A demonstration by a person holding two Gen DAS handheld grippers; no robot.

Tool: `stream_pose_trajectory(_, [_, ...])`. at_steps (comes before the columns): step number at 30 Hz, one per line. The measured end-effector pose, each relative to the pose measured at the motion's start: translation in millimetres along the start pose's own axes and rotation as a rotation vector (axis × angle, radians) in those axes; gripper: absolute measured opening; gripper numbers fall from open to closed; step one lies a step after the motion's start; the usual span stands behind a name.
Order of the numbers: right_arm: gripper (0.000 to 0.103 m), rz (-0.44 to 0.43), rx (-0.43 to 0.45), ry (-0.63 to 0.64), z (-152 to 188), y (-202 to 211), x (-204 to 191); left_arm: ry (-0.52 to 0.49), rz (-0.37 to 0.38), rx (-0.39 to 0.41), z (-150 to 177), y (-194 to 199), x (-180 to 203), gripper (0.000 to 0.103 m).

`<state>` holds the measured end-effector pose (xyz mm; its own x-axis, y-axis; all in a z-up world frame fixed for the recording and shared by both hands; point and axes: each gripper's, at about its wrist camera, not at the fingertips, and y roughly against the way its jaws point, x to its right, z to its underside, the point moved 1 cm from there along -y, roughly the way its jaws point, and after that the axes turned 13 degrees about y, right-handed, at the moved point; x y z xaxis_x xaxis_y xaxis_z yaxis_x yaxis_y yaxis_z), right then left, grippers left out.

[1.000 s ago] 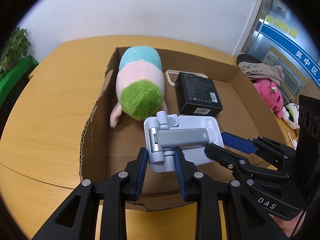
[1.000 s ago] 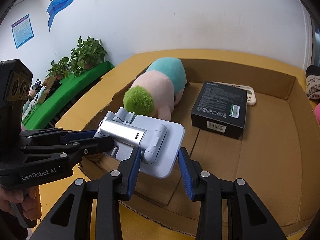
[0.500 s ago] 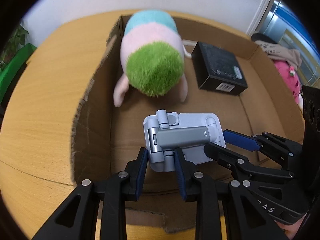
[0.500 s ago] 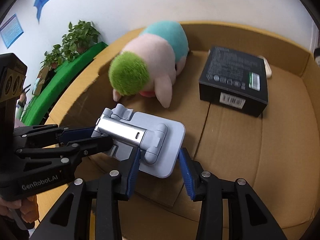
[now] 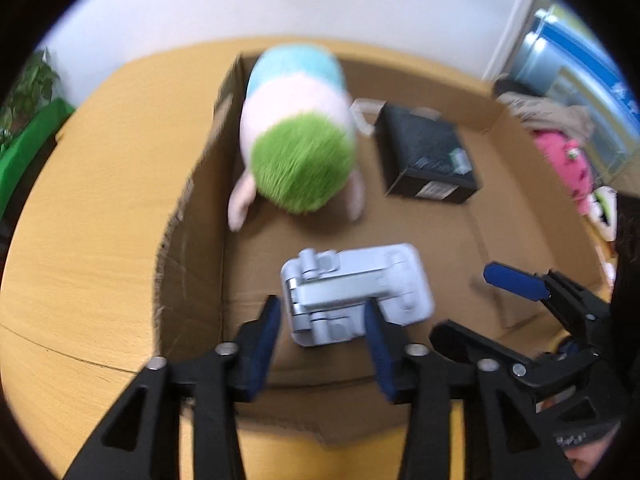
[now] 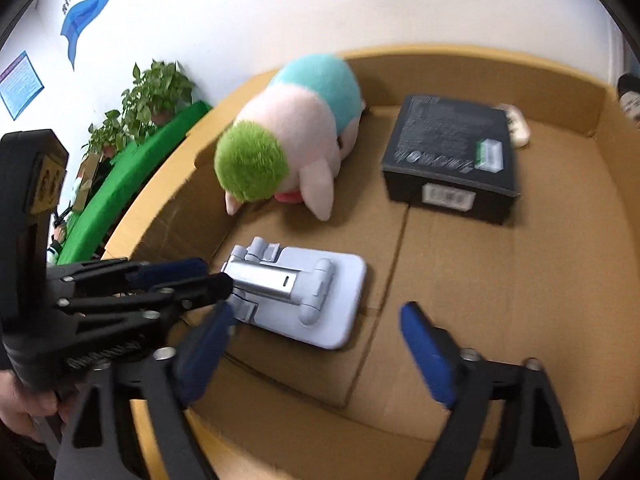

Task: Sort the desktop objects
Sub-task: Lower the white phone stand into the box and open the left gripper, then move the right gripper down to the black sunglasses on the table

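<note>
Folded grey phone stand (image 6: 304,292) lies flat on the cardboard box (image 6: 560,320) floor, near corner, in front of the plush toy (image 6: 288,136) and black carton (image 6: 452,152). Both tools are opening: left tool (image 5: 320,320) straddles the stand's hinge end, pads clear. Right tool (image 6: 316,344) is spread wide, gripping nothing.

Cardboard box (image 6: 500,280): matt, rough. Plush toy (image 6: 296,136): fuzzy cloth. Phone stand (image 6: 304,292): smooth plastic, brushed metal arm. Black carton (image 6: 452,152): matt paper.
</note>
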<state>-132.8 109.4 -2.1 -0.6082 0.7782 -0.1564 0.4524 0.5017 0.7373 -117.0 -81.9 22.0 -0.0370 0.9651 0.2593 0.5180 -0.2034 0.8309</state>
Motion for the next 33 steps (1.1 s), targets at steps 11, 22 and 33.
stream_pose_trajectory(11, [0.103, 0.084, 0.273, -0.038, 51, 115, -5, 0.079, 0.087, 0.258, 61, 83, 4, 0.078])
stream_pose_trajectory(22, [0.103, 0.073, 0.289, 0.0, 61, 142, -5, 0.059, 0.086, 0.279, 84, 96, 24, 0.078])
stream_pose_trajectory(33, [0.103, 0.049, 0.261, -0.003, 83, 145, 4, 0.037, 0.061, 0.256, 102, 90, 43, 0.078])
